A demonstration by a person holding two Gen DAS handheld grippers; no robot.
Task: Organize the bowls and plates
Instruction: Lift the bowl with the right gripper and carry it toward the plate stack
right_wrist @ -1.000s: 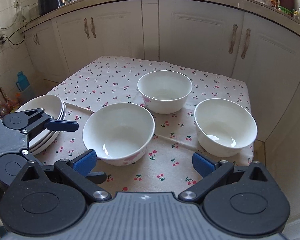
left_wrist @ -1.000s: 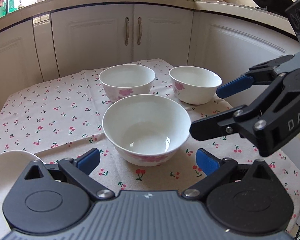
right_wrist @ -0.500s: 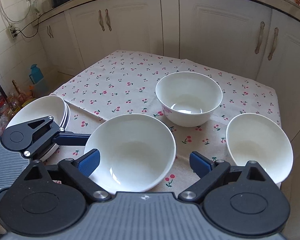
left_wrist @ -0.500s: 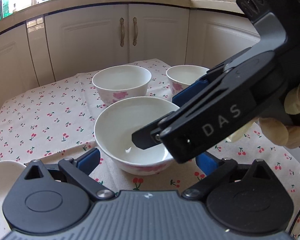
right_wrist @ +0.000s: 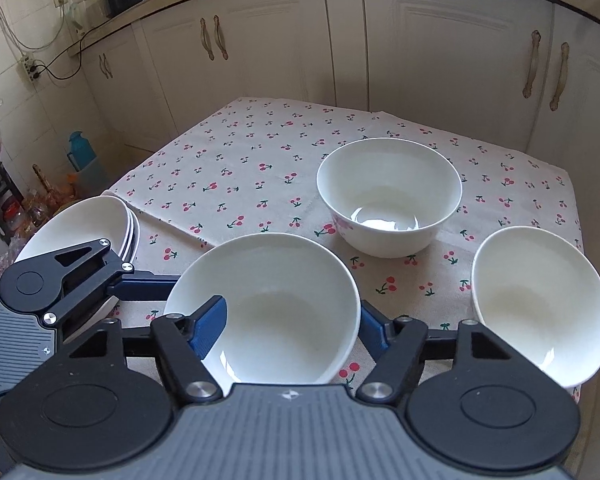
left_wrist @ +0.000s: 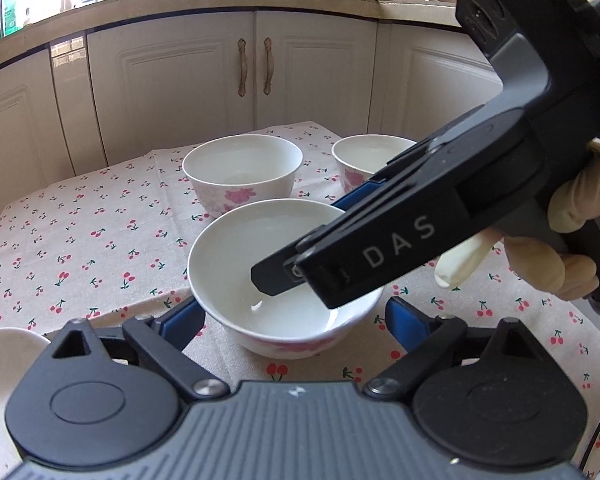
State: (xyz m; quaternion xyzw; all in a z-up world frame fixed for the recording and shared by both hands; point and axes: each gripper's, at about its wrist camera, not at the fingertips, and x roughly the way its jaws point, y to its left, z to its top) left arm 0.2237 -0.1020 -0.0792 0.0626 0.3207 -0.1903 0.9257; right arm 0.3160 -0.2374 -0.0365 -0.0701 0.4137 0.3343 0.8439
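right gripper (right_wrist: 288, 320) moved in, jaws closed across near bowl (right_wrist: 268, 304), one finger inside, one outside right wall; left gripper (left_wrist: 292, 322) straddles bowl, closing, not pressing.

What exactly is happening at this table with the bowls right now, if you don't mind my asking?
A person holding a gripper in each hand is tidying white dishes on a cherry-print tablecloth. The right gripper has just closed on the nearest bowl, one finger inside and one outside its wall. The left gripper straddles the same bowl, its jaws closing but not yet pressing. Two more bowls wait on the cloth, and a stack of plates sits at the left edge.
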